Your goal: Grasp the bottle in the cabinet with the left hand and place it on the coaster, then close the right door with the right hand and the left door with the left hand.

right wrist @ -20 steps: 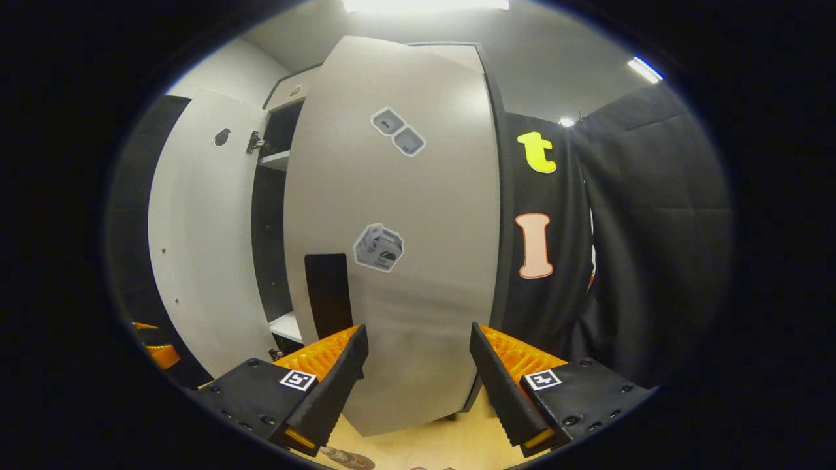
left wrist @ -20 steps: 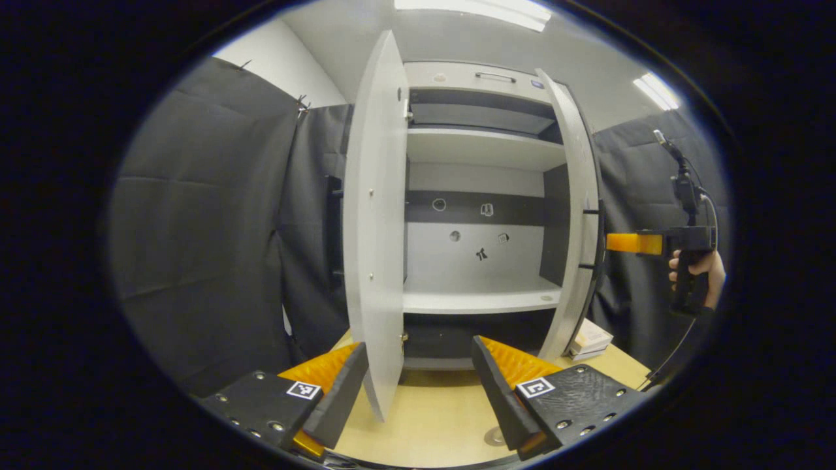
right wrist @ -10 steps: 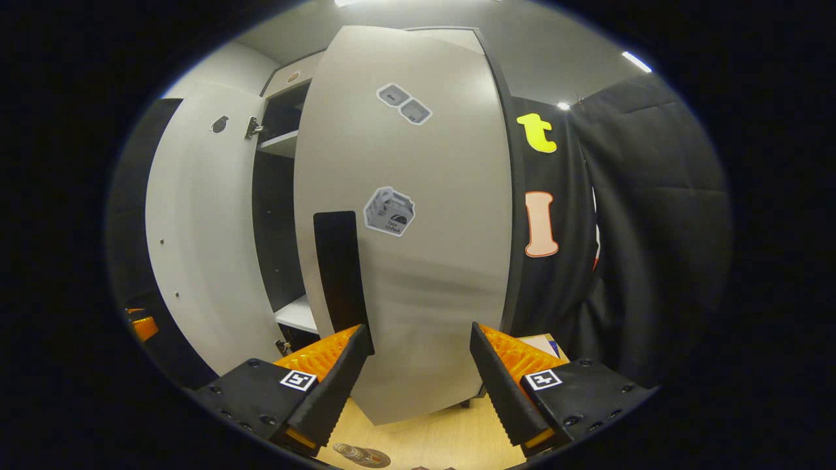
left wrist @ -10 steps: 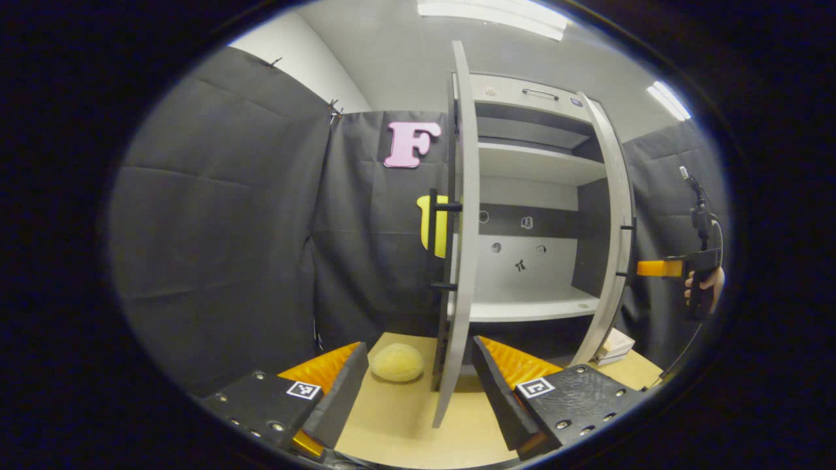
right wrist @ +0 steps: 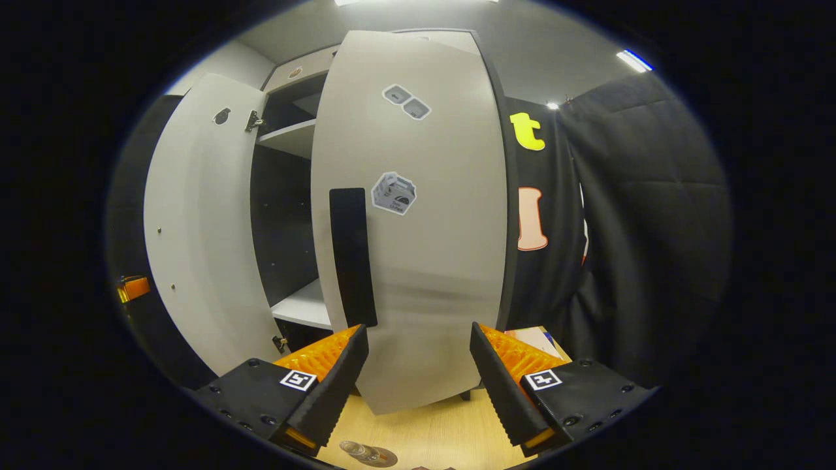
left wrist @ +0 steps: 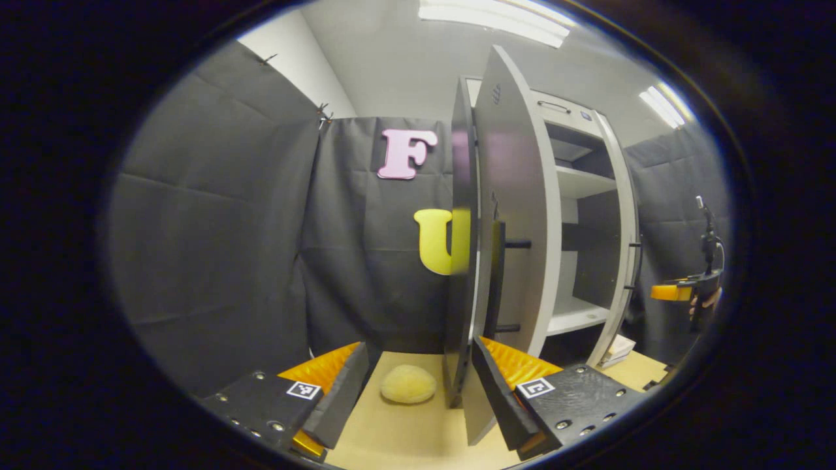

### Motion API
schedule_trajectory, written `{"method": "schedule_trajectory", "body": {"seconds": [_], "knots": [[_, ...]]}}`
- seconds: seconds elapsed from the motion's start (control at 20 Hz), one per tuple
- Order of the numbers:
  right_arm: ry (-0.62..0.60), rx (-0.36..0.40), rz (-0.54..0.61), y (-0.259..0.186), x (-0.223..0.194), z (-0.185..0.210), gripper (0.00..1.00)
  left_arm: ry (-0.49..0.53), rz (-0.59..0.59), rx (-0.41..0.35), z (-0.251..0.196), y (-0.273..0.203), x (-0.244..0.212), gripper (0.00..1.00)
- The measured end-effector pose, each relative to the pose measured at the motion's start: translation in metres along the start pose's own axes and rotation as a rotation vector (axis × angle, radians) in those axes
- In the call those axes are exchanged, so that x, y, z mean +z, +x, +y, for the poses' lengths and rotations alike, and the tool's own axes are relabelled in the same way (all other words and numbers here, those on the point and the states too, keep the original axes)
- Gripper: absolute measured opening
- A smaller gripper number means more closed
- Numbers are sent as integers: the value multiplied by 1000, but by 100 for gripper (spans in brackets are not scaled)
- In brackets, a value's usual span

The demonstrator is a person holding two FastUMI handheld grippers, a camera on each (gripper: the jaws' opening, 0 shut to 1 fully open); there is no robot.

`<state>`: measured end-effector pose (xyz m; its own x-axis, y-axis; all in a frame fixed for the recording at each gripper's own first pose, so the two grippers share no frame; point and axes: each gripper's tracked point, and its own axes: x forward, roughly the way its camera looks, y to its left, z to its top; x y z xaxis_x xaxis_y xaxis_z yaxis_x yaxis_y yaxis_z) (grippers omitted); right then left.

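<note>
In the left gripper view the cabinet's left door [left wrist: 519,196] stands open, showing me its grey outer face and black handle [left wrist: 496,274]. My left gripper [left wrist: 418,347] is open and empty, its right finger [left wrist: 496,385] against the door's lower edge. In the right gripper view the right door [right wrist: 431,274] with its black handle [right wrist: 353,258] fills the space just ahead of my open right gripper [right wrist: 418,334]. A clear bottle [right wrist: 356,448] sits on the round coaster [right wrist: 386,457] at the bottom edge. The left door's inner face [right wrist: 196,228] shows beyond.
A yellow sponge-like lump [left wrist: 408,384] lies on the wooden table [left wrist: 405,437] left of the left door. Bare cabinet shelves [left wrist: 575,314] show between the doors. The other gripper [left wrist: 676,292], held by a hand, is by the right door's edge [left wrist: 628,261]. Books [left wrist: 617,349] lie beyond.
My left gripper has swung left around the left door, from facing the cabinet's inside to facing the door's outer side. In the right gripper view the right door's handle has risen.
</note>
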<state>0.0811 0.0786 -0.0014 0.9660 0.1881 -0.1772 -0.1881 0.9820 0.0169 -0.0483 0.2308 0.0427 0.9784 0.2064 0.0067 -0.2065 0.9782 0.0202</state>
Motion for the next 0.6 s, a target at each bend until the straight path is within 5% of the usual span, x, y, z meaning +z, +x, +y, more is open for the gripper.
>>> {"method": "schedule_trajectory", "body": {"seconds": [0.6], "knots": [[96, -136, 49, -26, -35, -37, 98, 17, -39, -123, -9, 77, 30, 91]]}}
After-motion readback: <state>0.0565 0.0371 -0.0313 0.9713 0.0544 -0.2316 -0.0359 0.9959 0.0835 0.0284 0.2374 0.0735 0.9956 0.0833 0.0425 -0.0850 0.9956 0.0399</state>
